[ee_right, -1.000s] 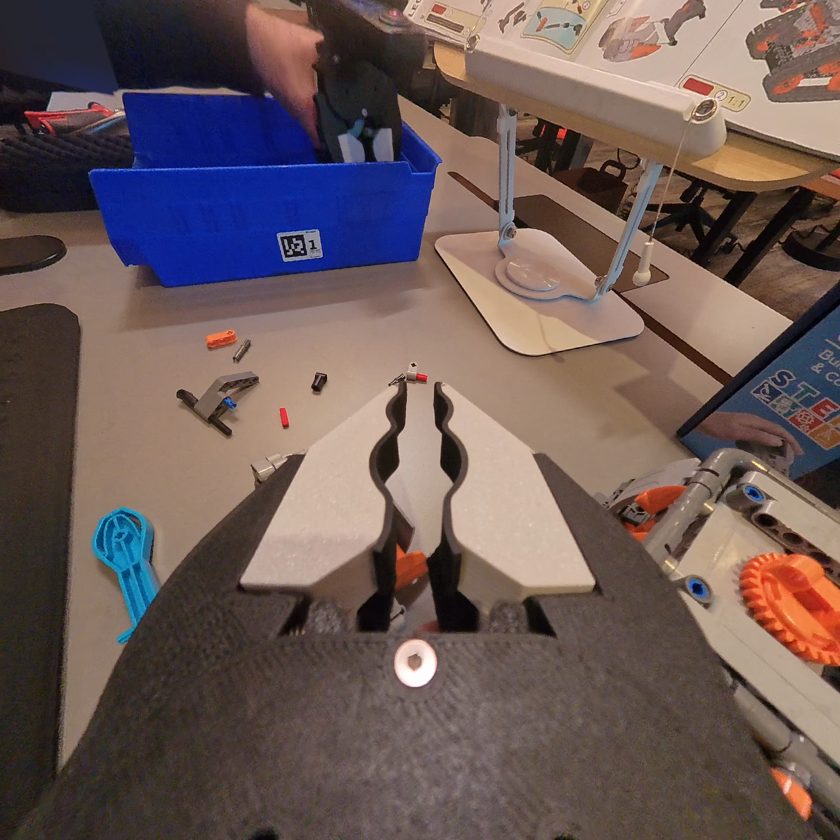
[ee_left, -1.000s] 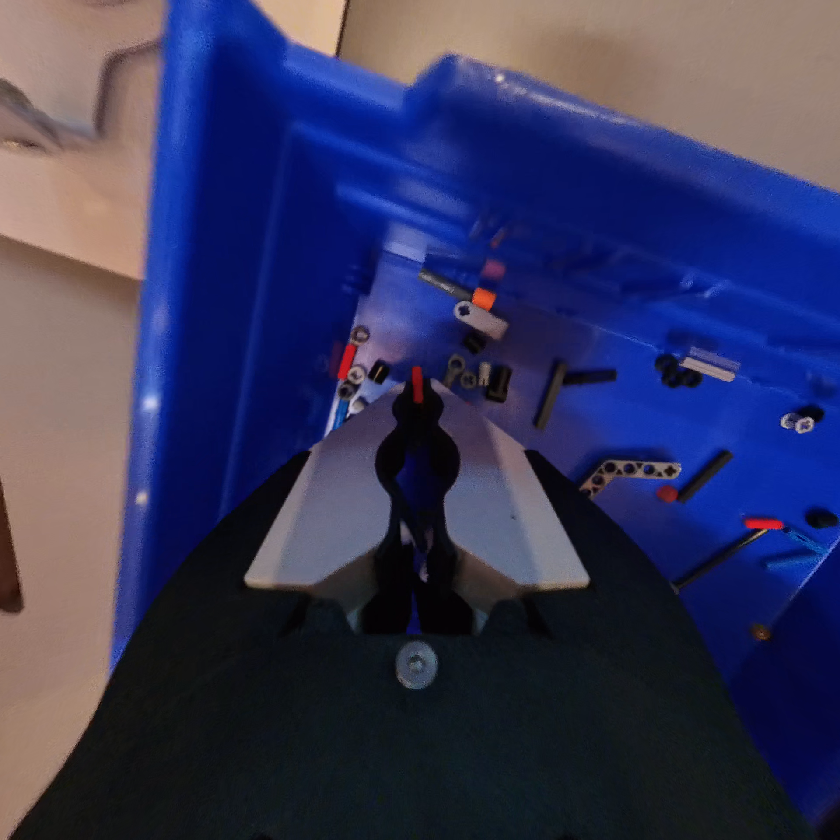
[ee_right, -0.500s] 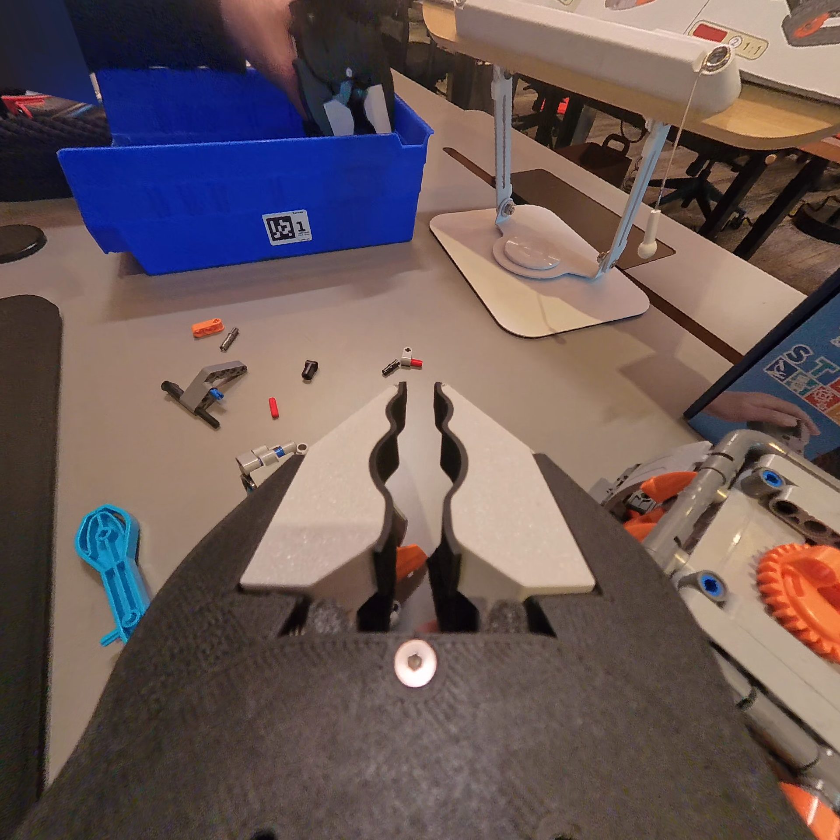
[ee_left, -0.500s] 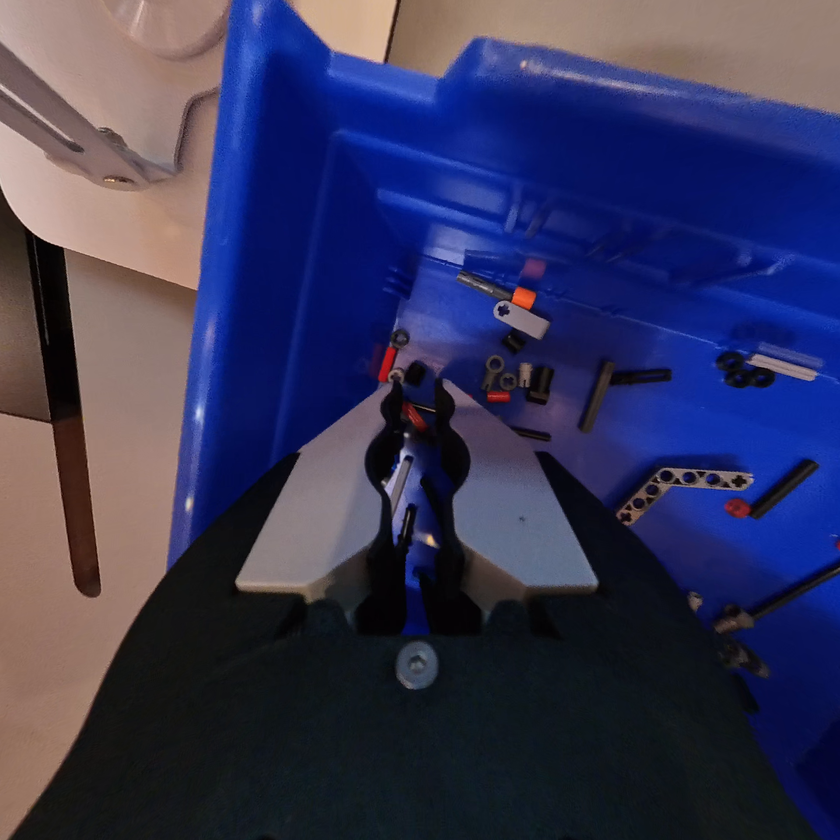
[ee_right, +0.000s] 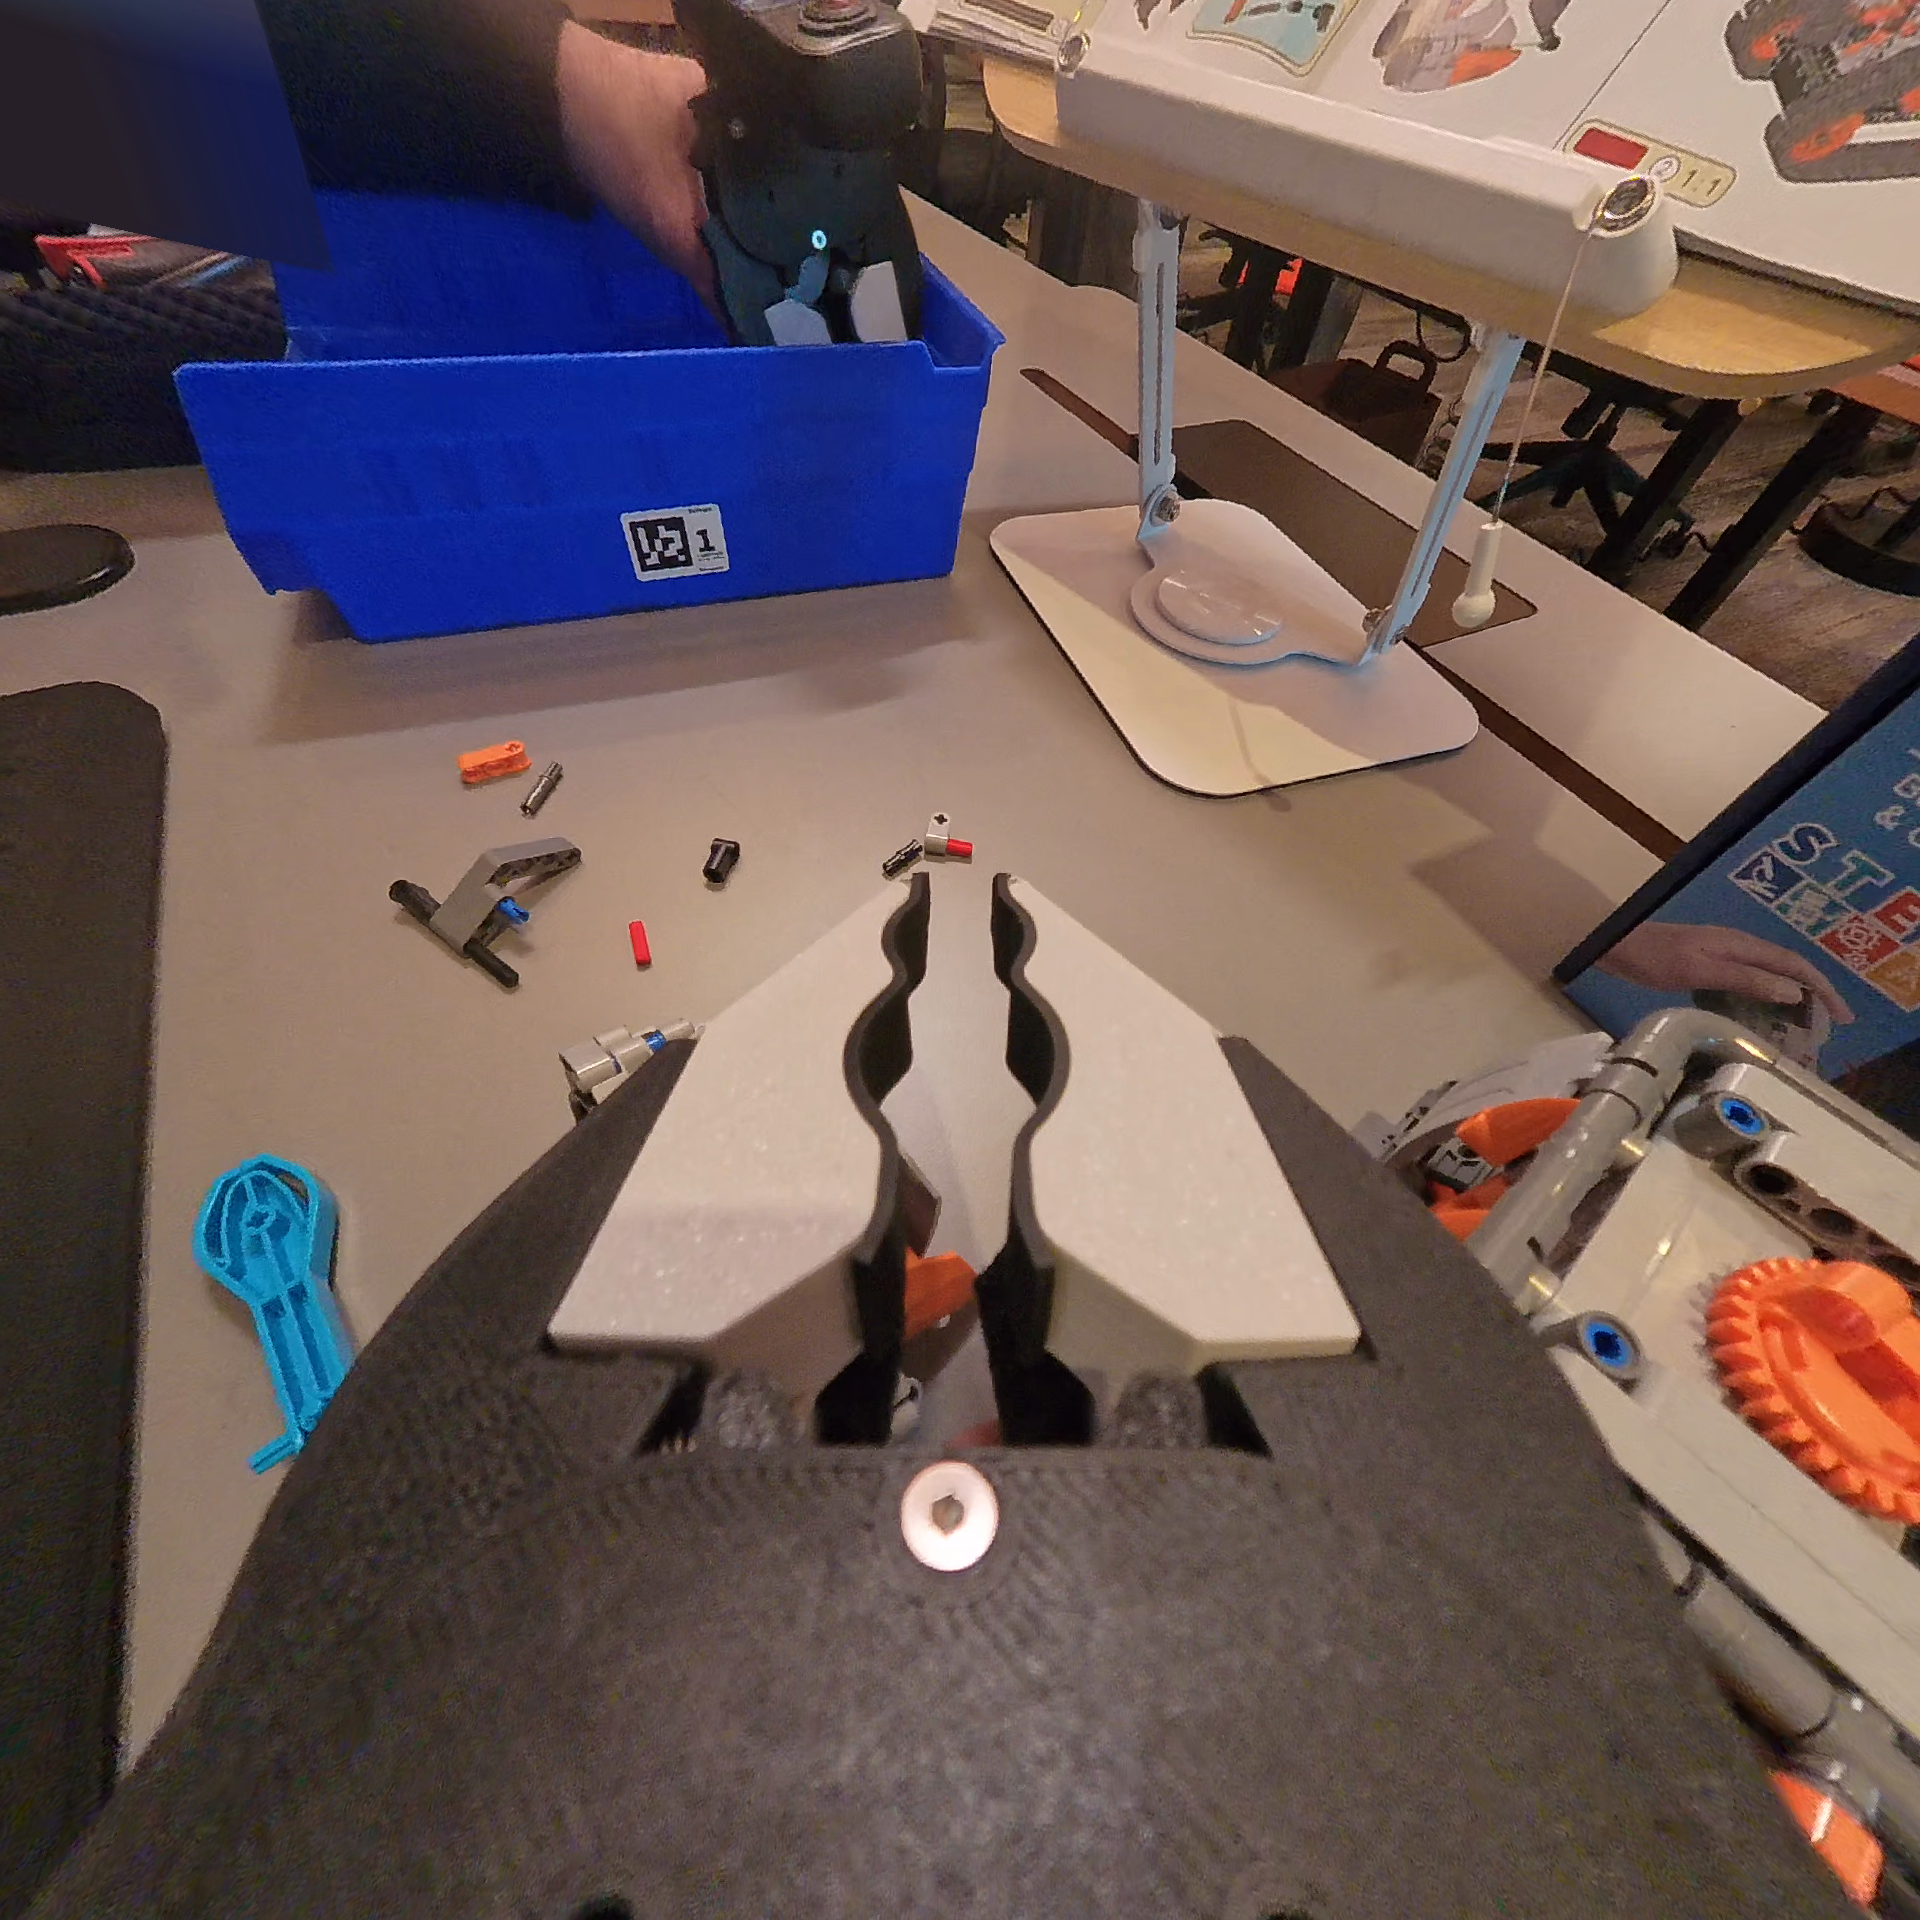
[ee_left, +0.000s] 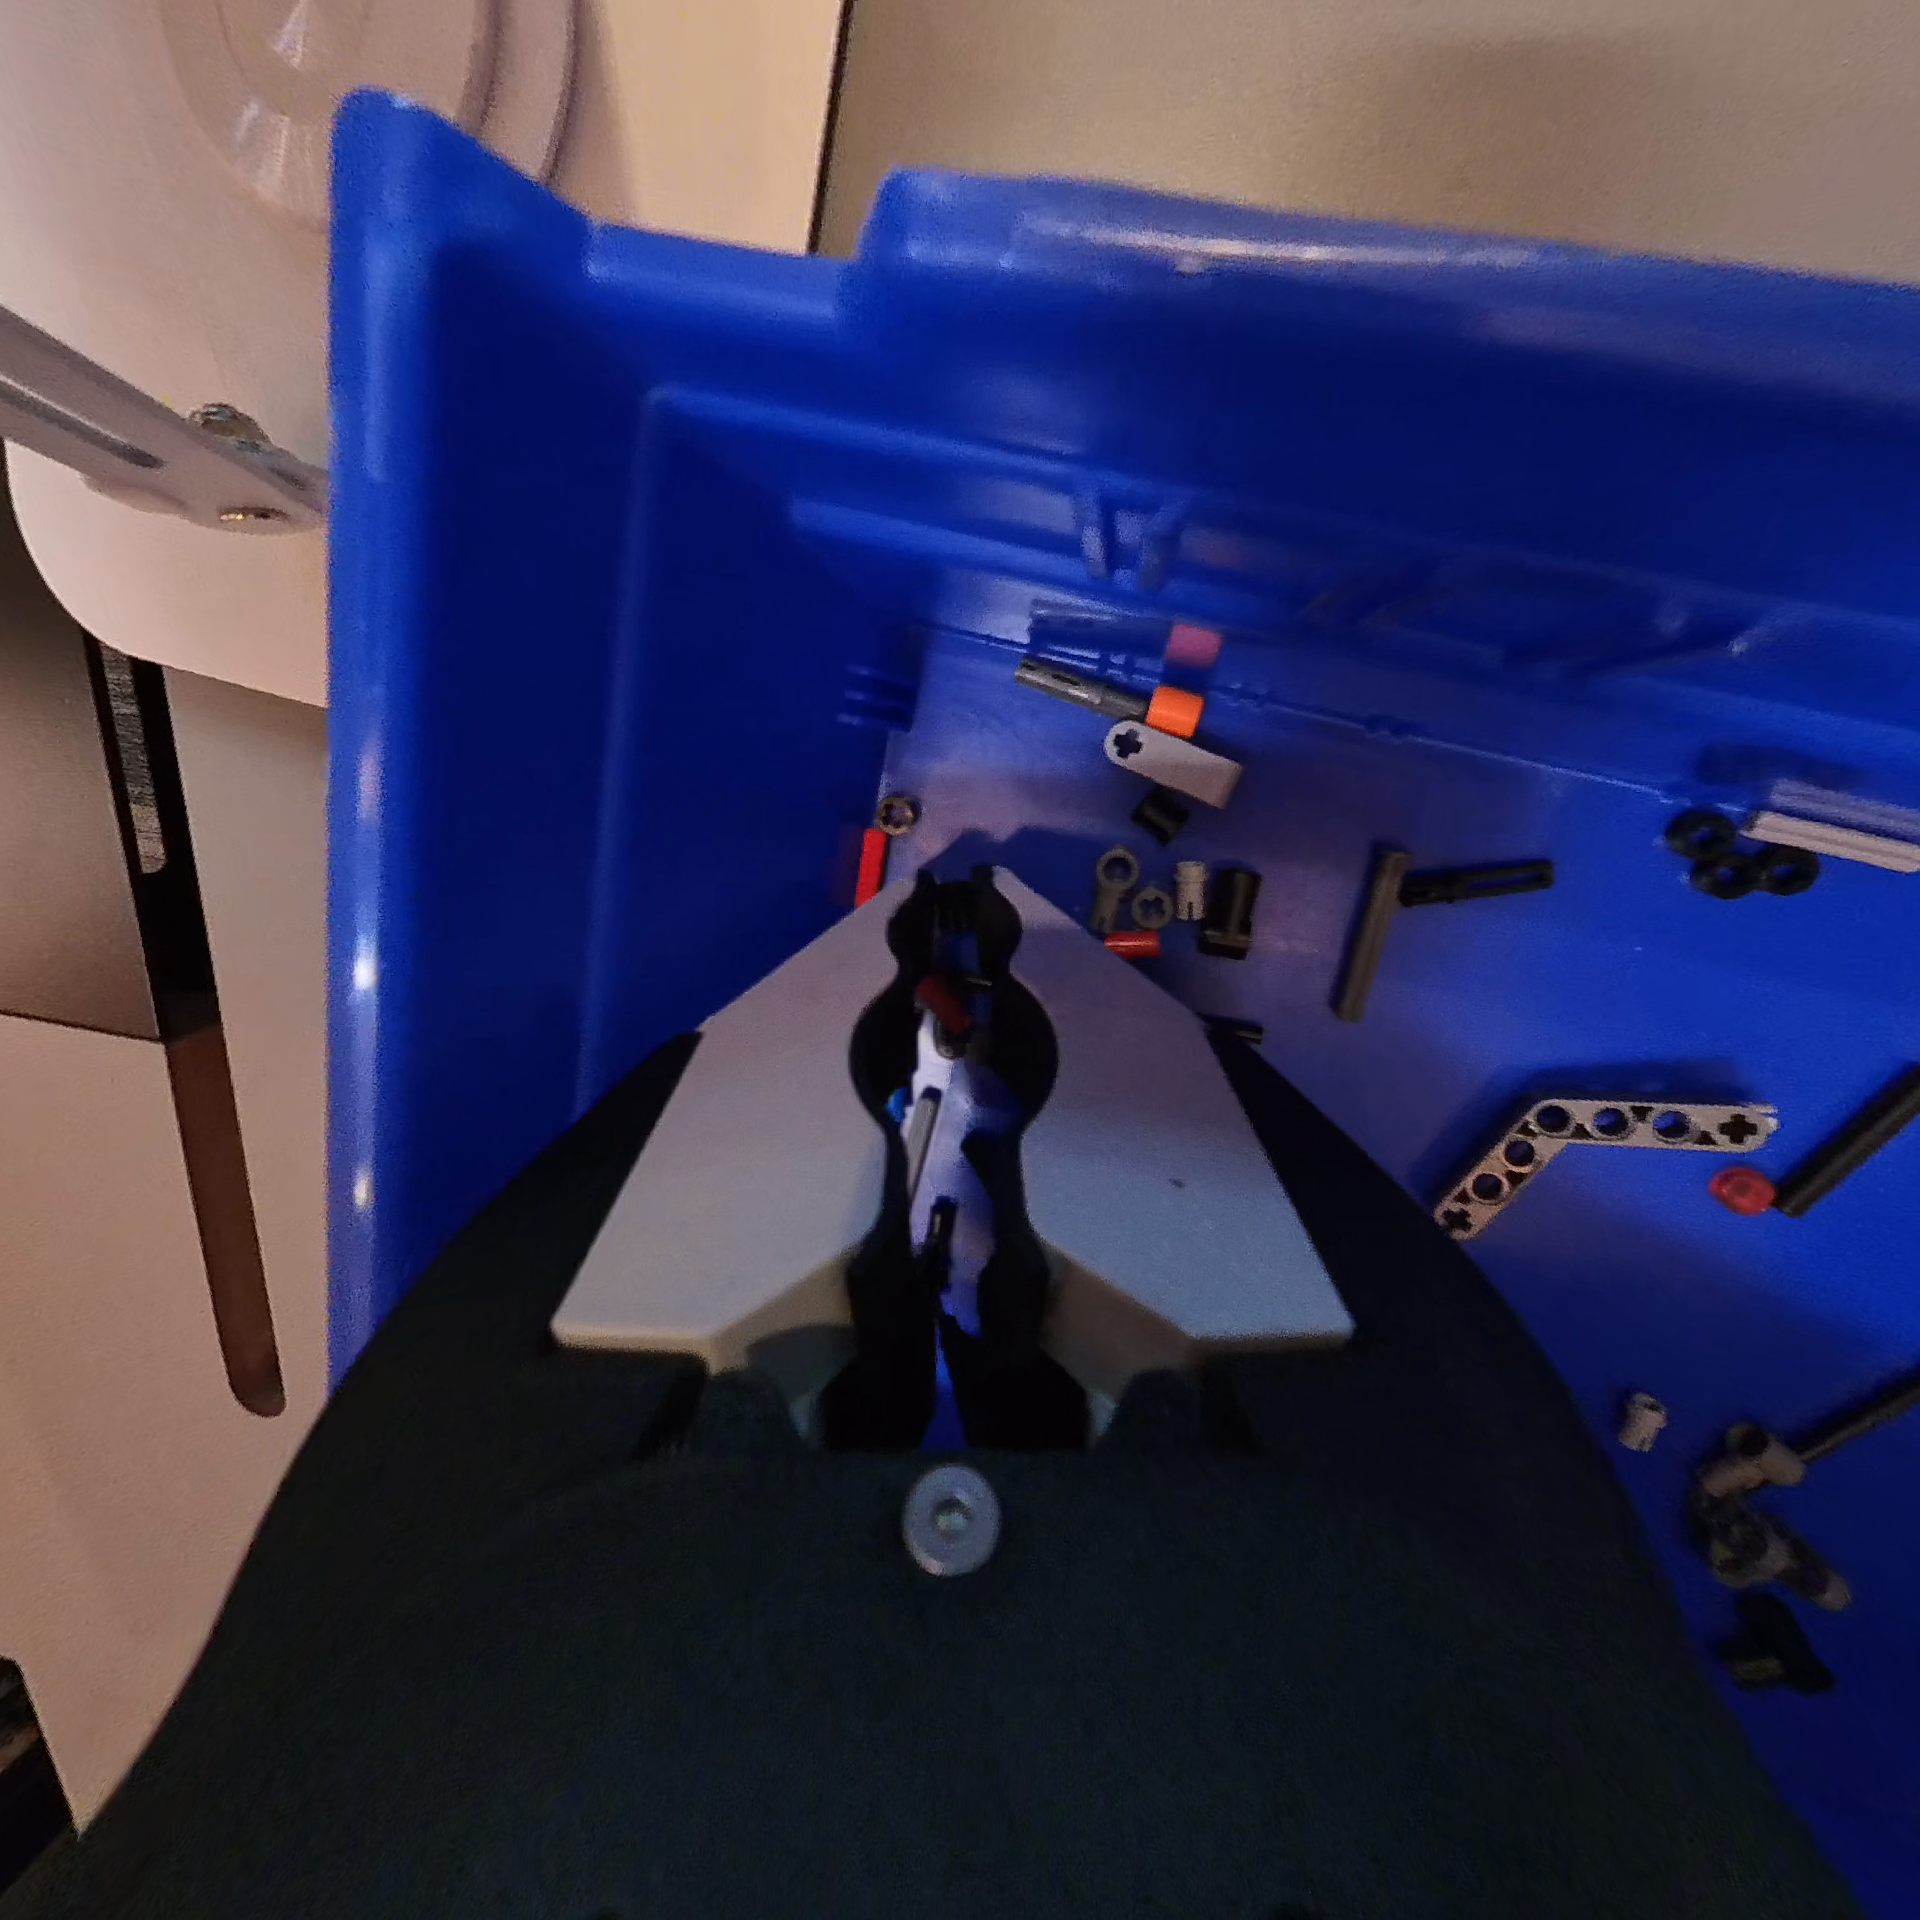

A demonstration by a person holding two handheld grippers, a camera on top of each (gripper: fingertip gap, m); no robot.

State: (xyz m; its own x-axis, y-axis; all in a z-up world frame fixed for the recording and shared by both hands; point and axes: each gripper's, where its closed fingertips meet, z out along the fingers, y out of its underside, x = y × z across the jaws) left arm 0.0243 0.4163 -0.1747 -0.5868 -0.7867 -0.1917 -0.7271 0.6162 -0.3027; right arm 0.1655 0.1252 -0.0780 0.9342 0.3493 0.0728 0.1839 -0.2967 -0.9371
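The left tongs (ee_left: 953,883) reach down into a glossy blue plastic bin (ee_left: 499,727), close to its left wall. Their wavy black pads are nearly together at the tip and pinch a small black ribbed peg (ee_left: 958,902); whether they truly grip it or merely touch it I cannot tell for sure, but the tips look closed on it. Through the narrow slot behind the tip a red stub, a white piece and a grey rod show on the bin floor. Scattered on that floor farther right lie a pale grey flat connector (ee_left: 1174,764) with a cross hole, an orange bush (ee_left: 1175,708) on a dark grey axle, a bent grey beam (ee_left: 1590,1143) pierced with round holes, black rods and small rings.

The right tongs (ee_right: 956,883) hover above the matte grey table (ee_right: 1195,883), their grey faceted fingers (ee_right: 769,1132) set apart with a clear gap and nothing between them. Just beyond the tip lies a small grey connector with a red pin (ee_right: 948,837). To the left on the table are a grey angled beam (ee_right: 499,894) on a black axle, a black bush (ee_right: 719,860), a red pin (ee_right: 639,942), an orange link (ee_right: 492,762) and a turquoise lever-shaped tool (ee_right: 272,1278). At the right edge stands a part-built grey model (ee_right: 1714,1226) with an orange toothed gear (ee_right: 1829,1371). Farther off, the bin carries a square black-and-white marker, and a white stand (ee_right: 1247,644) with a flat rounded base sits to its right. A black ribbed mat (ee_right: 62,1039) lies at the left.
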